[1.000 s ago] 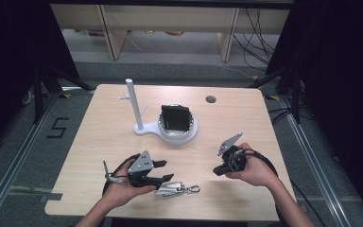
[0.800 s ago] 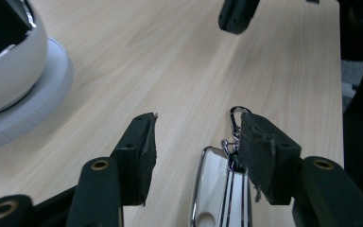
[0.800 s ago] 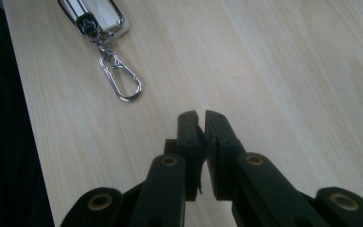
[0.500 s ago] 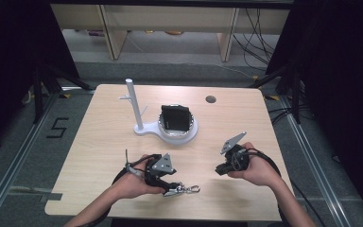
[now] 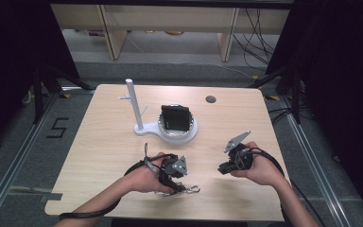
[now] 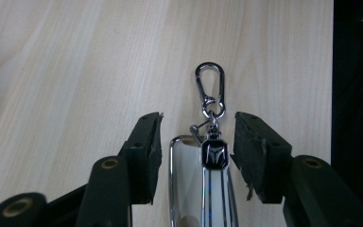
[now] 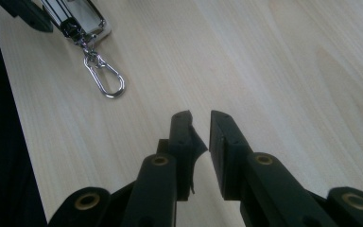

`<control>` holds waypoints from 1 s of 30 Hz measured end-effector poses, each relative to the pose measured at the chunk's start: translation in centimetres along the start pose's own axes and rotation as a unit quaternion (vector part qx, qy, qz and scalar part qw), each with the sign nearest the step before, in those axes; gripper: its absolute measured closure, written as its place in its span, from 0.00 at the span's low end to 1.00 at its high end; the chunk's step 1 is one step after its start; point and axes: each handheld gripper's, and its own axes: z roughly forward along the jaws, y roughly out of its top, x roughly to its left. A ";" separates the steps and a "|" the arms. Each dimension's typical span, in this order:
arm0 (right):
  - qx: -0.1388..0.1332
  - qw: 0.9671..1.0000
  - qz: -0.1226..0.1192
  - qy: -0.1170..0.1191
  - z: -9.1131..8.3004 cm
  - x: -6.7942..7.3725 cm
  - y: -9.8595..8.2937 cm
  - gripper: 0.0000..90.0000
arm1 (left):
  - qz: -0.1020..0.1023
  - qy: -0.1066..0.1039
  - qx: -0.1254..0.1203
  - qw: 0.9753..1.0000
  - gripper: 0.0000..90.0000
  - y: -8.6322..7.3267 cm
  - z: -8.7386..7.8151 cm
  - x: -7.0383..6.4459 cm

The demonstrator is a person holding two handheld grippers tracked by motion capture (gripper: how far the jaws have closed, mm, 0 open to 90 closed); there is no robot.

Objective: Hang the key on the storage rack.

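**A:** Left gripper view has the clearest look. The left gripper [image 6: 197, 142] has its jaws spread wide, one either side of the chrome key fob [image 6: 203, 184] lying flat on the wooden table [image 6: 75, 71]. There's a gap on both sides, so the pads aren't pinching it; whether either one brushes the fob's edge is too close to call. The fob's black badge sits right between the jaws, and its carabiner clip [image 6: 210, 87] sticks out past the tips.

**B:** And the other one?

**A:** The right gripper [image 7: 199, 125] is nearly closed, just a narrow slit between the jaws, nothing in it. It hovers over bare wood. Its own camera catches the key fob up in the top-left corner with the clip pointing its way, well apart from it.

**B:** What does the high view add?

**A:** The layout. The fob lies near the person's edge of the table under the left gripper [image 5: 172, 170], while the right gripper [image 5: 234, 158] sits off to the side. Further back there's a white stand [image 5: 134, 106] with an upright post, and a black thing [image 5: 175, 118] resting in its round dish. Neither gripper camera picks that up. But the fob's badge and the jaw gap are too small to read from up there.
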 end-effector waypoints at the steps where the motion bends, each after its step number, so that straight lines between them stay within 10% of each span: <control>1: 0.004 1.000 0.010 -0.002 -0.2 0.1 0.0 0.89 | 0.002 -0.002 0.005 1.000 0.58 0.2 0.2 0.0; 30: -0.003 1.000 0.012 -0.001 -0.7 -0.3 -0.2 0.88 | 0.058 -0.018 0.086 0.994 0.59 2.0 2.6 -0.7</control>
